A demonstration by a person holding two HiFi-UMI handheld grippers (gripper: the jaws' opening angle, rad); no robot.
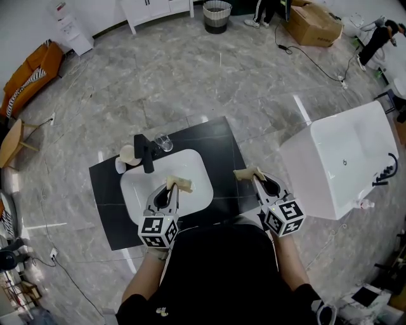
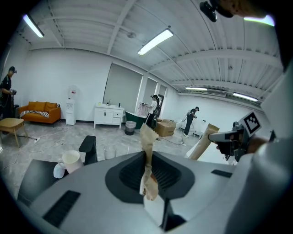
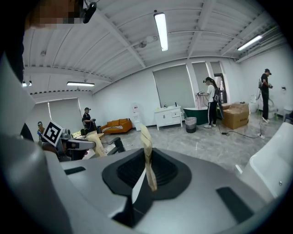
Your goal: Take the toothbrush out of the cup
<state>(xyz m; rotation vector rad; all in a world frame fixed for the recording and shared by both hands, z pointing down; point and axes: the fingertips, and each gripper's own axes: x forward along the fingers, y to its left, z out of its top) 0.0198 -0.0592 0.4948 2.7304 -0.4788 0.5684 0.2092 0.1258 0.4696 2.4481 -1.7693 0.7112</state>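
A black counter (image 1: 219,149) holds a white sink basin (image 1: 139,190) with a black faucet (image 1: 146,152). Behind the faucet stands a clear glass (image 1: 163,143), and left of it a cream cup (image 1: 129,154) (image 2: 71,160). I cannot make out a toothbrush in either. My left gripper (image 1: 179,184) (image 2: 149,137) hovers over the basin's right half, its tape-wrapped tips together with nothing between them. My right gripper (image 1: 249,172) (image 3: 145,135) hangs off the counter's right edge, shut and empty.
A white bathtub (image 1: 342,159) stands close on the right. Further off are a waste bin (image 1: 217,16), a cardboard box (image 1: 314,25), an orange sofa (image 1: 28,73) and a wooden table (image 1: 13,143). People stand at the room's far side.
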